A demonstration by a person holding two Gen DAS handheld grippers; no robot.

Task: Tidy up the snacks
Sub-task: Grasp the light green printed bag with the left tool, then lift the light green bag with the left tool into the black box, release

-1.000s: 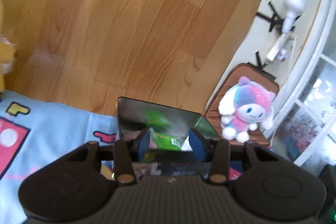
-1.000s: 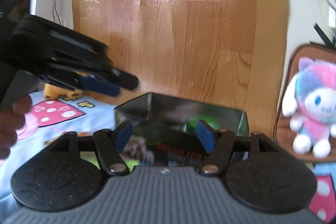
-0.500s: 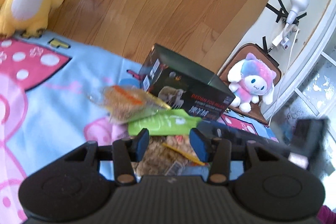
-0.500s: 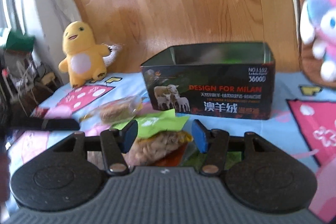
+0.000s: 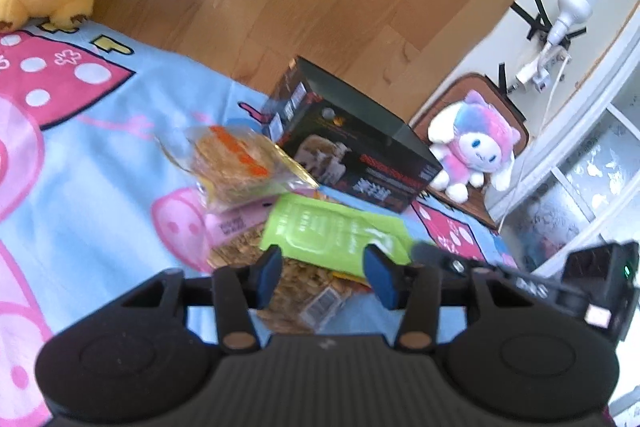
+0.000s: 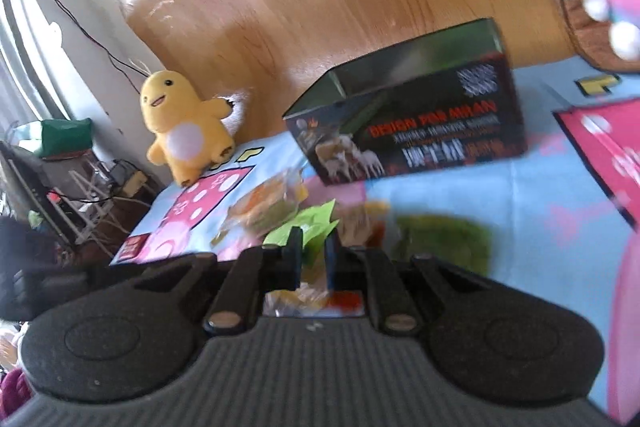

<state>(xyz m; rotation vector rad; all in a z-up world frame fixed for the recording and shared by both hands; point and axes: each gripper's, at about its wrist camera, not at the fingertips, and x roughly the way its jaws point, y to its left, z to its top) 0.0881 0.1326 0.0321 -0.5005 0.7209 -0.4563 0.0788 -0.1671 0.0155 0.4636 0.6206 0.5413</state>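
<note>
In the left wrist view, the left gripper (image 5: 324, 277) hovers low over the pile of snack packets, its jaws opening and pressing on nothing; a clear packet of brown crisps (image 5: 298, 293) lies between and under its blue pads. The flat lime-green foil packet (image 5: 334, 233) lies just in front, between the gripper and the dark open-topped cardboard box (image 5: 352, 151). A clear bag with orange print (image 5: 236, 161) lies just left of the box, on the blue and pink patterned cloth (image 5: 100, 155). The right gripper's black body shows at the right edge, near the pile.

In the right wrist view, the right gripper (image 6: 313, 259) is closing its jaws, nearly clenched, on a corner of the lime-green packet. The picture is blurred, so a firm hold is likely, not certain. The step in hand looks like picking a snack for the box. Next: lift and carry it over the box's near wall. The way to the box is open cloth; a yellow plush toy (image 6: 184, 125) sits well left of it.
</note>
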